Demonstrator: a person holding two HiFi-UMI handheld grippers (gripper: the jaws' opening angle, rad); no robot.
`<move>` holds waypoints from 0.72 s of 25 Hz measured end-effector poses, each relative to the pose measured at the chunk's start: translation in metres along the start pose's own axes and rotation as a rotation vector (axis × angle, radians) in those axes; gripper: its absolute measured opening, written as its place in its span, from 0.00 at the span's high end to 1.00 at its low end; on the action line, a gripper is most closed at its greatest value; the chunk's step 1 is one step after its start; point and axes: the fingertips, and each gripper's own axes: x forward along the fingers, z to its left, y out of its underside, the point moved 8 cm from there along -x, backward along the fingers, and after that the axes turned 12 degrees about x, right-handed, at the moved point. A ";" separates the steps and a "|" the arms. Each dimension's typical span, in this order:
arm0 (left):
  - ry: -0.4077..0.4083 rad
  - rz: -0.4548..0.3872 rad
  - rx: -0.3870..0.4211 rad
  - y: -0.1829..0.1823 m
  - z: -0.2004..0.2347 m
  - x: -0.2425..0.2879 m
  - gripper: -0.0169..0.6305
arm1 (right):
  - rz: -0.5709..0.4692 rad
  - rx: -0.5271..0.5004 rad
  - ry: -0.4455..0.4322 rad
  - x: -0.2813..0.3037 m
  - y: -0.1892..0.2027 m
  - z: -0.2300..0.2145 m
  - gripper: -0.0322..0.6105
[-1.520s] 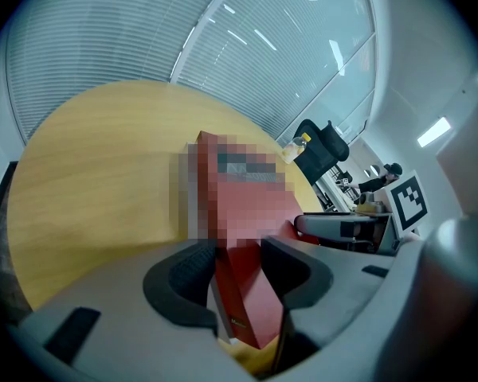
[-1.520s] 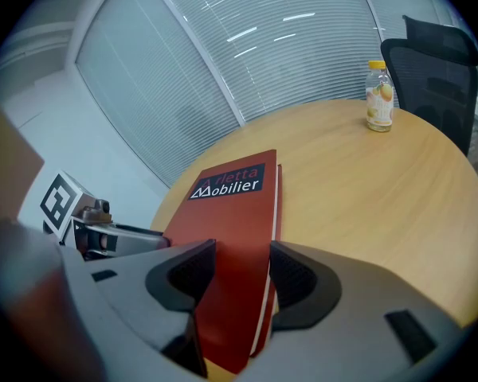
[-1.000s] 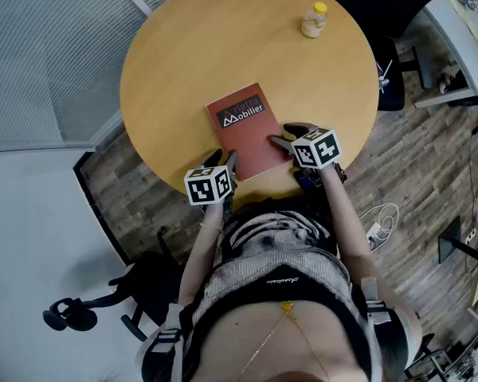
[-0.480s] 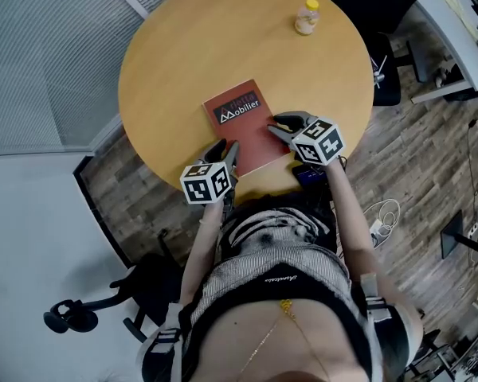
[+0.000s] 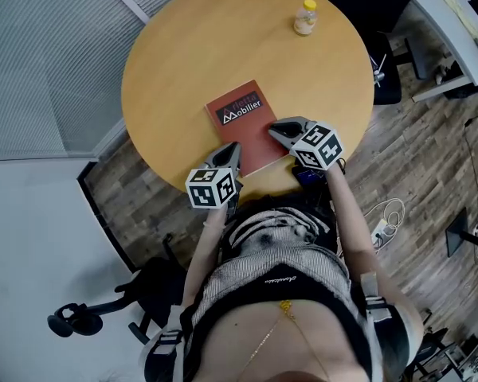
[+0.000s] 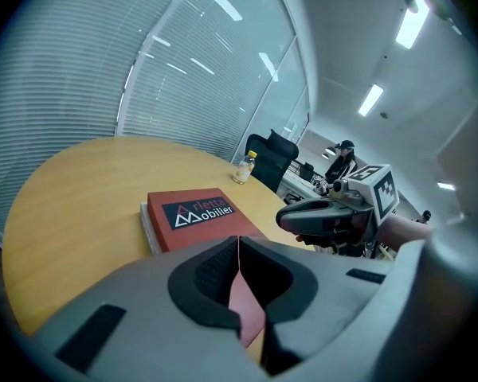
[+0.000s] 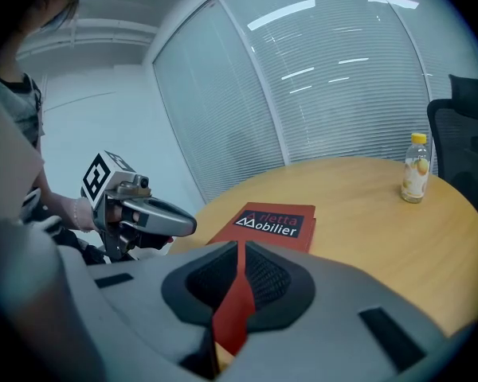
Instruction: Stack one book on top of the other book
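A red book (image 5: 243, 126) printed "Mobilier" lies flat on the round wooden table (image 5: 183, 54), a little toward the 6 o'clock edge from the middle. In the left gripper view a paler flat edge shows under the book's left side; whether that is the second book cannot be told. The left claw (image 5: 233, 151) hangs over the book's 7 o'clock corner. Its jaws have just been closing and now meet with nothing between them, and the red cover shows only through the gap below. The right claw (image 5: 276, 127) sits over the book's 4 o'clock edge. Its jaws have likewise just been closing and are pressed together on nothing. A small yellow-capped bottle (image 5: 305, 17) stands upright at the table's 1 o'clock, well apart from the book.
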 end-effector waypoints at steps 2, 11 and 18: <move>0.004 0.007 0.013 0.001 -0.001 0.001 0.94 | -0.001 0.003 -0.001 0.002 0.001 0.001 0.88; -0.015 -0.002 0.060 0.000 -0.004 0.001 0.94 | -0.013 -0.011 0.006 0.001 0.001 0.001 0.88; -0.018 0.018 0.060 0.002 -0.006 0.002 0.94 | -0.058 -0.035 -0.019 -0.006 -0.003 0.002 0.88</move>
